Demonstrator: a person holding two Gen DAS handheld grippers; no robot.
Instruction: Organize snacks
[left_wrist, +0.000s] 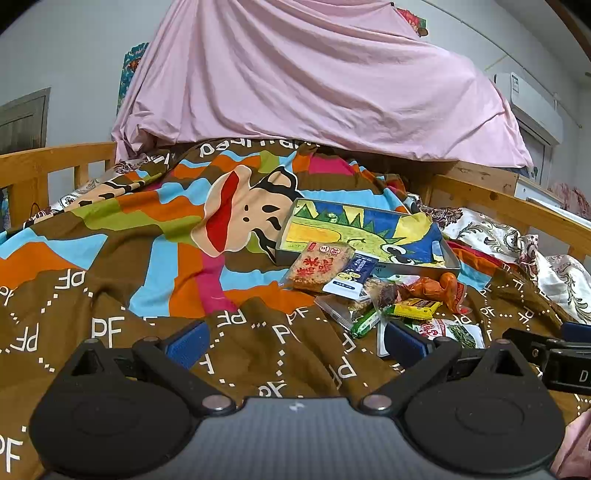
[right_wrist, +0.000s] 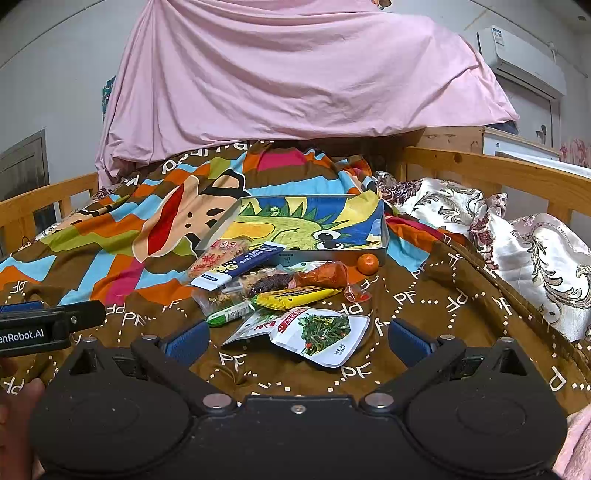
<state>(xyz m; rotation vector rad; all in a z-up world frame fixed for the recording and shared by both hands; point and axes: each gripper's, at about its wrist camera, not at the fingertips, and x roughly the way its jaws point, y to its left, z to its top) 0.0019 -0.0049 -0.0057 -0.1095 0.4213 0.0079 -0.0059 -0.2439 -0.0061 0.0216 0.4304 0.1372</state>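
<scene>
The right gripper (right_wrist: 295, 341) is being held with its jaws wide apart above a brown blanket (right_wrist: 424, 314). A white pouch (right_wrist: 317, 334) is lying between the blue pads (right_wrist: 186, 341). Behind it, a yellow bar (right_wrist: 295, 295), a green packet (right_wrist: 229, 314) and a small orange (right_wrist: 368, 263) are being seen near a grey tray (right_wrist: 384, 236).

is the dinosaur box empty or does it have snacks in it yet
Empty: the box shows only its dinosaur drawing inside. The snack pile lies on the blanket in front, two packets leaning on its near wall.
</scene>
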